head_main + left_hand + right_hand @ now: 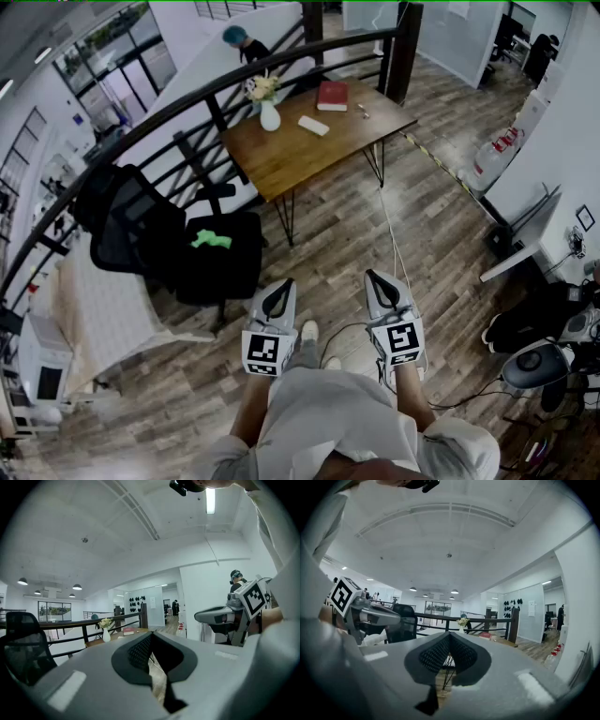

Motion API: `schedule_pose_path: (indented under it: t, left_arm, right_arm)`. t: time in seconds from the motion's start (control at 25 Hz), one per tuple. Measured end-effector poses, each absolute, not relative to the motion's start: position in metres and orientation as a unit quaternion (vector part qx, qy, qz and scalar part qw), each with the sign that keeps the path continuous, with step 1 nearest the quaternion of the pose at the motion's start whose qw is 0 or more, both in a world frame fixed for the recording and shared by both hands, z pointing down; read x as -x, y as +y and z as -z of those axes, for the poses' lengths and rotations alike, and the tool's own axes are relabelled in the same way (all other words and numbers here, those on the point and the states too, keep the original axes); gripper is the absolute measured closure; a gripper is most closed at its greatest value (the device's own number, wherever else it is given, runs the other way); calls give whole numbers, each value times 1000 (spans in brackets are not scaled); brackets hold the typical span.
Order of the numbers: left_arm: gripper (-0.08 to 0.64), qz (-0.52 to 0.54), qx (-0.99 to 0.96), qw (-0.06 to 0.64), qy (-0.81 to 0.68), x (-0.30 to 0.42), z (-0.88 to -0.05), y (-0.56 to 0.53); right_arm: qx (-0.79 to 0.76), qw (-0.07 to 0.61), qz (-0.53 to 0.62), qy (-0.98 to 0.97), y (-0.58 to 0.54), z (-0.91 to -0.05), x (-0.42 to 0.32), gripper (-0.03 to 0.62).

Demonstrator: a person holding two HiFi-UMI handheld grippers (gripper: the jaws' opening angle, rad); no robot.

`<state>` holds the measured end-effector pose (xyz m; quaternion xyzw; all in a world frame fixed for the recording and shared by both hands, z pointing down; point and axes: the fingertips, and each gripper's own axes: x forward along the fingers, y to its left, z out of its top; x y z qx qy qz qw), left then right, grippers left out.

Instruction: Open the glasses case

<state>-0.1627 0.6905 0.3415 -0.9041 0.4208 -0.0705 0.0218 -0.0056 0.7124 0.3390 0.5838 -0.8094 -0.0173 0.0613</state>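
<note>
Evidently no approach yet: left gripper (281, 289) and right gripper (377, 281) are closed and empty. The likely glasses case (313, 125) lies well ahead on the table (300, 159), so next they must step closer.

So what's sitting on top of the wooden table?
On the table: a white vase of flowers, a red book, a white case and a small item too tiny to identify. The dark post covers part of its far edge.
</note>
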Motion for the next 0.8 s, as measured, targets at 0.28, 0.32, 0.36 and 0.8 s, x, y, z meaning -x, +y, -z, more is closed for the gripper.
schedule_pose_path:
  t: [0.28, 0.32, 0.36, 0.8]
  left_arm:
    - [540, 72, 902, 40, 423, 147, -343, 678]
    - [540, 72, 902, 41, 423, 145, -344, 674]
    - [540, 71, 903, 42, 423, 144, -344, 668]
    - [540, 61, 906, 44, 416, 143, -347, 554]
  right_arm:
    - [-572, 66, 22, -817, 700, -347, 3, 588]
    - [-572, 68, 19, -817, 695, -348, 2, 588]
    - [-571, 68, 16, -818, 689, -350, 2, 589]
    - [-571, 71, 20, -817, 577, -349, 7, 588]
